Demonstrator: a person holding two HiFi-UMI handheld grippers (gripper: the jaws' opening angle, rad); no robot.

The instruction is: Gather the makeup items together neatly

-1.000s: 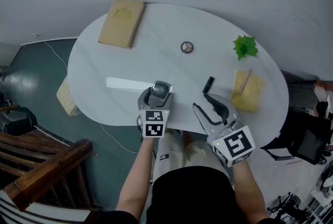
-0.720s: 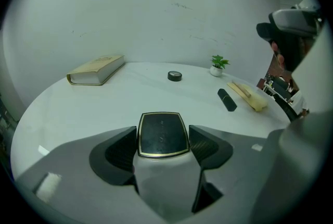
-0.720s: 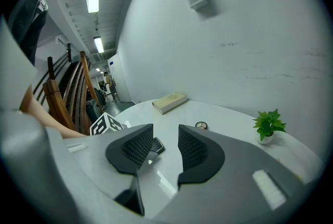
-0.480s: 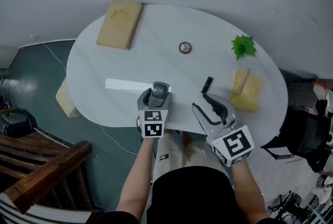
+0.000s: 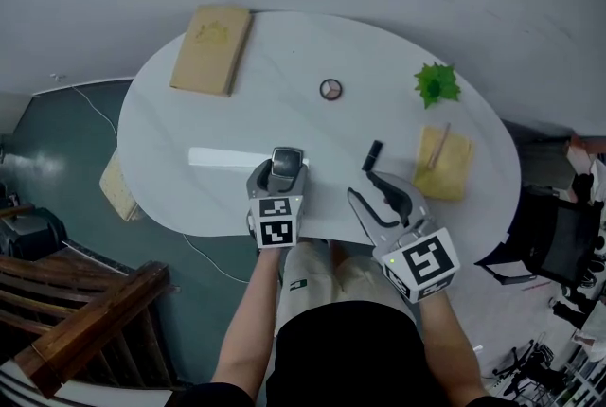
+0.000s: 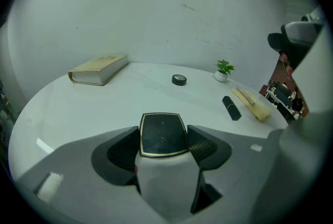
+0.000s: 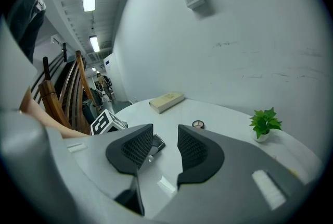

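A: Where is the left tool [image 5: 285, 170]?

B: Low over the near edge of the white oval desk [image 5: 189, 116], angled downward. Its jaws have just been closing. Between them sits a black-lidded, gold-rimmed makeup case [image 6: 163, 133] with a pale silvery body. In the left gripper view both dark pads [image 6: 124, 149] lie against the case's sides, so the tool is pinching it. I cannot tell whether the case rests on the desk or is lifted off it.

A: And the right tool [image 5: 364, 185]?

B: Just to the right of the left one, also at the near edge. Its jaws are spread with only bare desk between them, so it grips nothing.

A: The other makeup pieces?

B: Scattered. A black lipstick tube [image 5: 373, 154] lies on its side just beyond the right tool. A small round dark-rimmed compact [image 5: 329, 90] sits near the desk's middle, well apart from both tools. On the right a thin tan stick [image 5: 439, 146] rests across a yellow folded cloth [image 5: 450, 170].

A: Anything else on the desk?

B: A closed tan book [image 5: 210, 49] lies at the far left end. A small green plant [image 5: 436, 84] in a white pot stands at the far right, near the cloth.
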